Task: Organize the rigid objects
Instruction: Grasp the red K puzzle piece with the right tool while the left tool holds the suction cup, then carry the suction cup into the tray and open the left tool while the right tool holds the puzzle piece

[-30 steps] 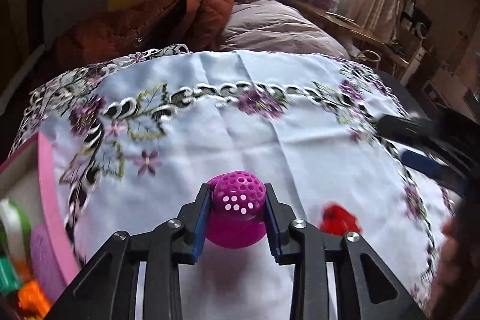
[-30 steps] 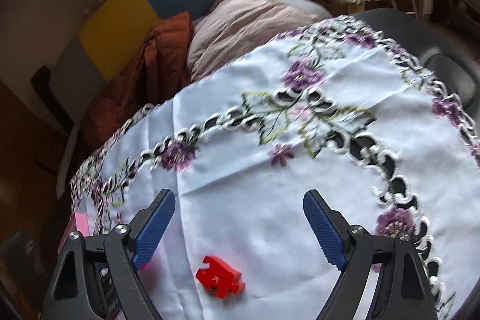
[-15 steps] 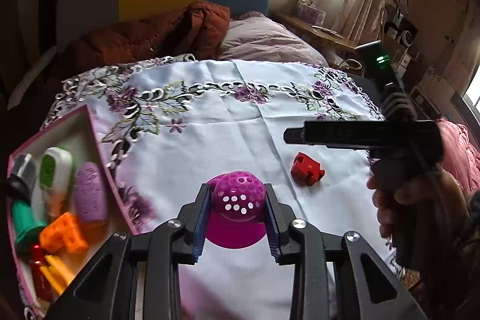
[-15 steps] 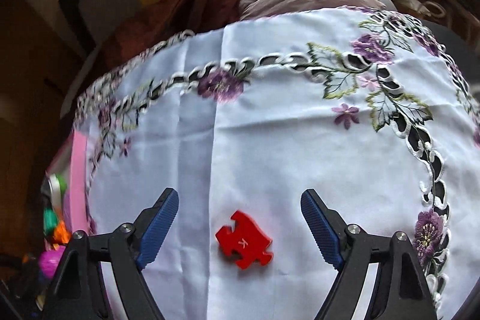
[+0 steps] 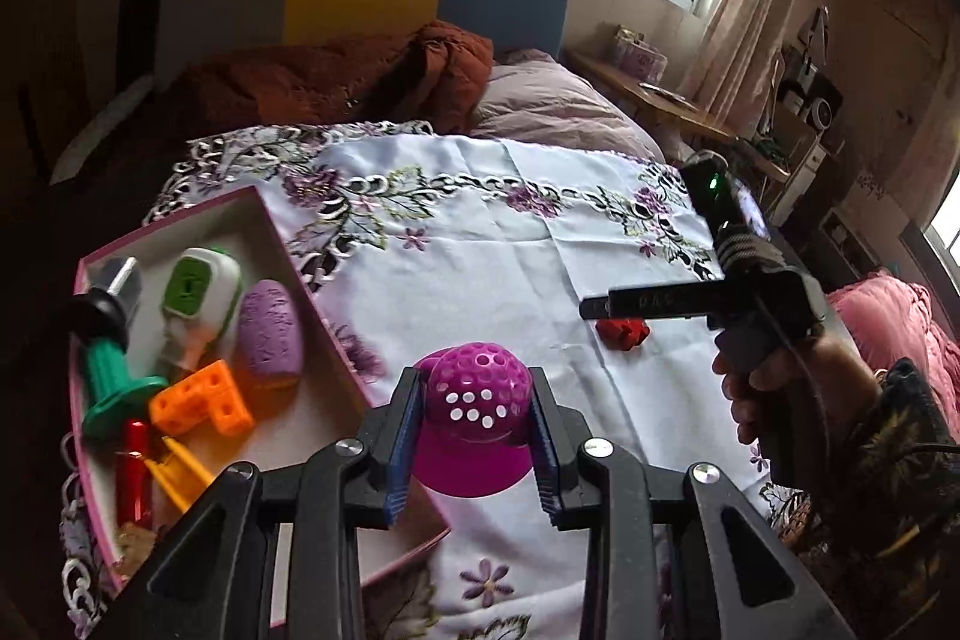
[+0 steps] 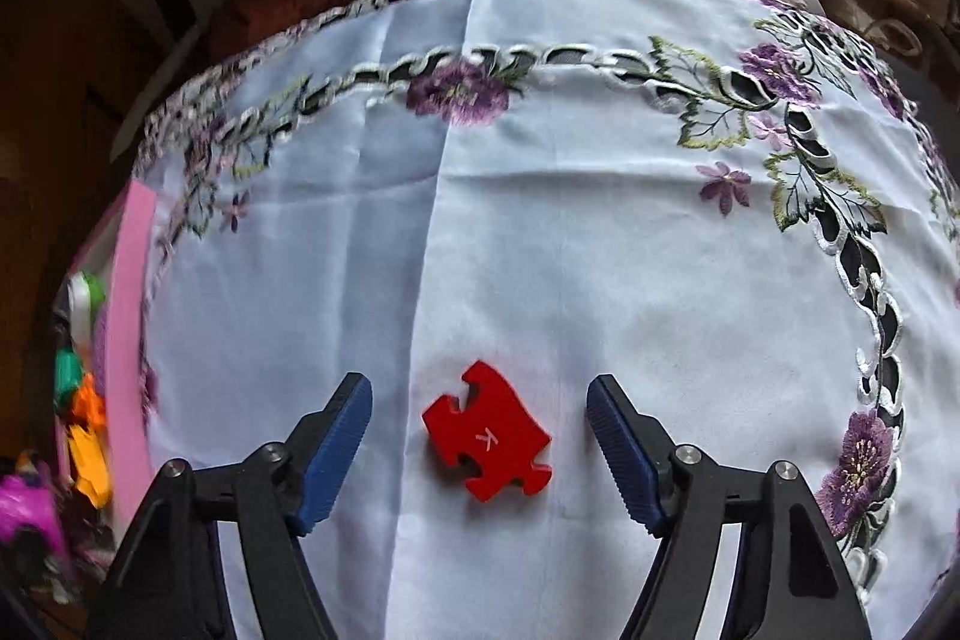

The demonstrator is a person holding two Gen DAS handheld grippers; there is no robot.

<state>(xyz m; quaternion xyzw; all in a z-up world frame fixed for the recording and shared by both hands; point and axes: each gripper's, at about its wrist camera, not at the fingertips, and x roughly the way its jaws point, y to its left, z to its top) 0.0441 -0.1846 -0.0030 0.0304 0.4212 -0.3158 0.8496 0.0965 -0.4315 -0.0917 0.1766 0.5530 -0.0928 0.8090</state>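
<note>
My left gripper (image 5: pixel 474 409) is shut on a magenta perforated dome-shaped toy (image 5: pixel 474 418) and holds it above the right edge of a pink-rimmed box (image 5: pixel 258 211). A red puzzle piece marked K (image 6: pixel 489 439) lies flat on the white embroidered cloth (image 6: pixel 540 232). My right gripper (image 6: pixel 480 400) is open, low over the cloth, its jaws either side of the piece without touching it. In the left wrist view the right gripper (image 5: pixel 600 309) hangs just over the red piece (image 5: pixel 624 333).
The box holds a green-and-white gadget (image 5: pixel 195 289), a purple oval (image 5: pixel 270 334), an orange block (image 5: pixel 201 400), a green-handled tool (image 5: pixel 108 364), red and yellow pieces. The box edge shows in the right wrist view (image 6: pixel 129 316). Bedding and a headboard lie beyond the cloth.
My left gripper has risen and swung left with the magenta toy, so the box came into view beneath it. My right gripper has moved in over the red puzzle piece, which now sits between its jaws.
</note>
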